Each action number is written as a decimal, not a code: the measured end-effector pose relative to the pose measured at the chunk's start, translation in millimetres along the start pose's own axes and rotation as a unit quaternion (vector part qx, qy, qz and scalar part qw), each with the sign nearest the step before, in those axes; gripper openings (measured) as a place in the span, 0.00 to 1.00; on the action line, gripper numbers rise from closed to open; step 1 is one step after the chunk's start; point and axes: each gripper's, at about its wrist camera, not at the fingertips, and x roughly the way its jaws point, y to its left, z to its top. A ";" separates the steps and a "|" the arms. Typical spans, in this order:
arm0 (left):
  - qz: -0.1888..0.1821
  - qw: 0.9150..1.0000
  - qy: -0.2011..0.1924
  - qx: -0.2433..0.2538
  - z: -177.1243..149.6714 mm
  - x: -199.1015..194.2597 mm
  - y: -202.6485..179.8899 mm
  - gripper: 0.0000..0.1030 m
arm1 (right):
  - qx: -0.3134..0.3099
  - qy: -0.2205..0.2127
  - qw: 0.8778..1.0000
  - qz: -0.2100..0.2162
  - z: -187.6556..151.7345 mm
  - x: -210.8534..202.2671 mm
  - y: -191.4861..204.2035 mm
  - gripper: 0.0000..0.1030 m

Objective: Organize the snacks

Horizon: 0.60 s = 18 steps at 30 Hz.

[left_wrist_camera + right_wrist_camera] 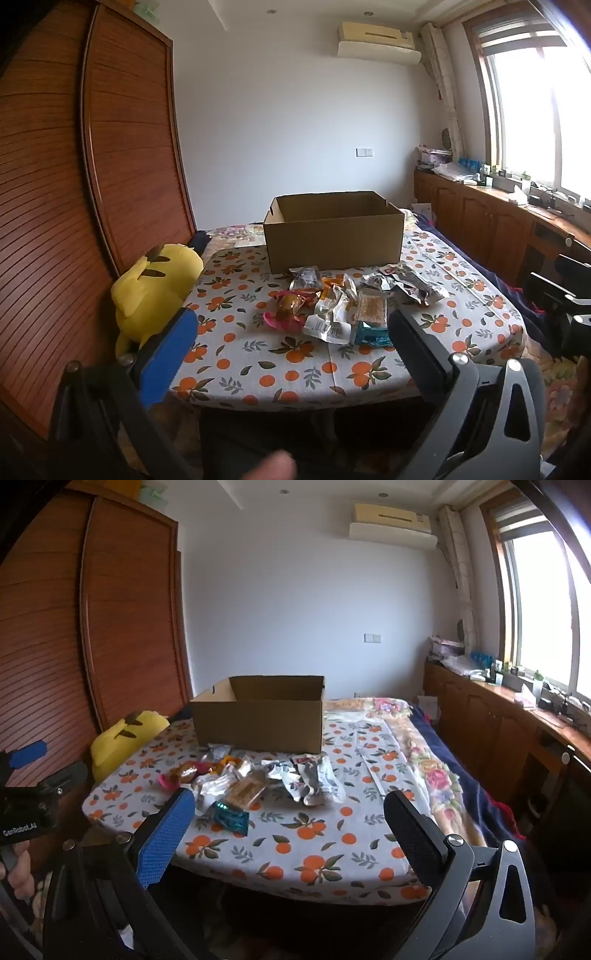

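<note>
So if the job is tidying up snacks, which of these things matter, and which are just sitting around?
Part of the job:
- snack packets, heaped on the table
- cardboard box, open, behind them
- left gripper and right gripper, both open, holding nothing

Just lying about:
- yellow plush toy
- orange-print tablecloth
- clutter on the window counter

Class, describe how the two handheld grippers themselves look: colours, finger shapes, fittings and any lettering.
Each gripper, left gripper and right gripper, has one blue textured pad and one black textured pad on black metal linkages with silver pivot bolts. The left gripper's black body reads "GenRobot.AI".
</note>
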 end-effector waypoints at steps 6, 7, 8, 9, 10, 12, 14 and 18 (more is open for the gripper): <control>0.003 1.000 0.001 0.001 0.0 -0.2 0.2 1.00 | 0.002 0.000 1.000 0.001 -0.2 -0.4 -0.4 1.00; 0.003 1.000 0.000 0.002 0.0 -0.2 0.1 1.00 | 0.003 -0.001 1.000 0.000 -0.3 -0.6 -0.5 1.00; 0.002 1.000 0.000 0.000 -0.1 -0.2 0.4 1.00 | 0.002 -0.001 1.000 0.001 -0.3 -0.6 -0.5 1.00; 0.001 1.000 0.000 0.001 -0.1 -0.4 0.4 1.00 | 0.002 -0.002 1.000 0.001 -0.3 -0.7 -0.5 1.00; 0.002 1.000 -0.002 0.001 -0.1 -1.0 0.5 1.00 | 0.003 -0.002 1.000 0.000 -1.1 -0.4 0.0 1.00; 0.003 1.000 -0.002 0.002 1.2 -0.5 0.5 1.00 | 0.003 -0.002 1.000 0.000 -2.6 0.3 1.0 1.00; 0.002 1.000 -0.003 0.002 1.0 0.5 2.8 1.00 | 0.003 -0.003 1.000 0.000 -4.2 0.7 2.3 1.00; 0.003 1.000 -0.004 0.001 1.7 -0.1 4.5 1.00 | 0.003 -0.004 1.000 -0.002 0.5 -2.1 -1.8 1.00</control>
